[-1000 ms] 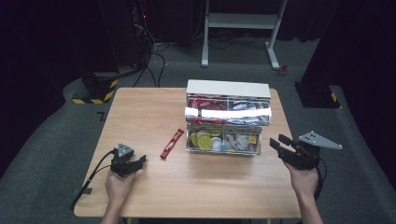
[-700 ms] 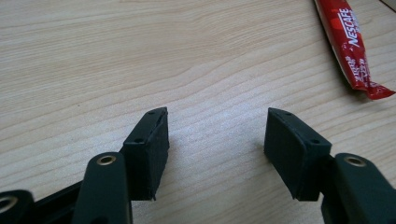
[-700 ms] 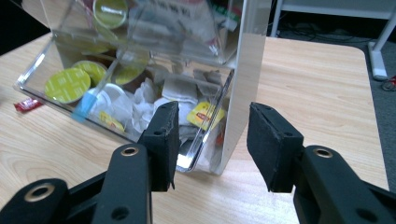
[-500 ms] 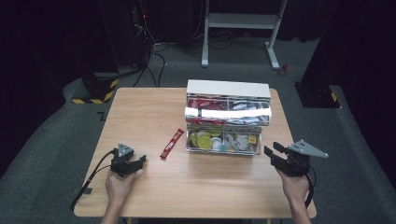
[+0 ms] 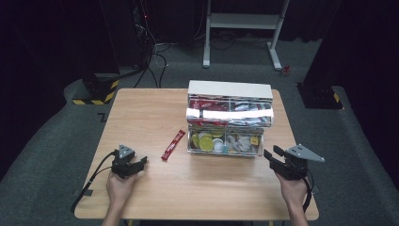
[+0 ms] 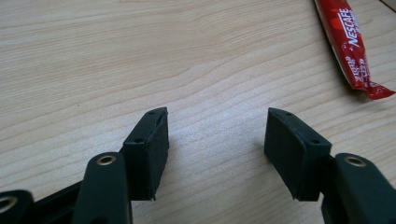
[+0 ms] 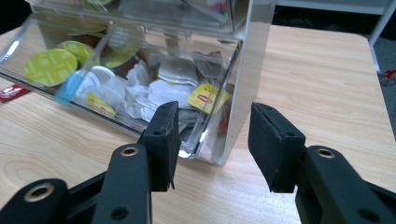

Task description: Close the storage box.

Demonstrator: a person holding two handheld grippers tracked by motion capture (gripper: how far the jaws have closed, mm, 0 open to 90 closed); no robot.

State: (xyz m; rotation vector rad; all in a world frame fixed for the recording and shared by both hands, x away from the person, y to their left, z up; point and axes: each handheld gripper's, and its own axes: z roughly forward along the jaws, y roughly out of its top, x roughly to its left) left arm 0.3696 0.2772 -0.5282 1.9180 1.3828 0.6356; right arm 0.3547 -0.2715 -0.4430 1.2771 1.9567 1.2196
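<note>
Clear acrylic organizer (image 5: 228, 117), mid-counter (image 5: 141, 108), lower drawer pulled out with tea bags and pods: rigid, slick, likely scuffs; take its near corner, where right gripper (image 7: 212, 144) fingers spread, empty; left gripper (image 6: 215, 149) open, resting near Nescafé stick (image 6: 351, 46).

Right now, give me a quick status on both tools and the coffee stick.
Left tool open, empty, low over the table. Right tool open, empty, facing the clear organizer. Red coffee stick flat on wood left of organizer, nothing blocking it.
</note>
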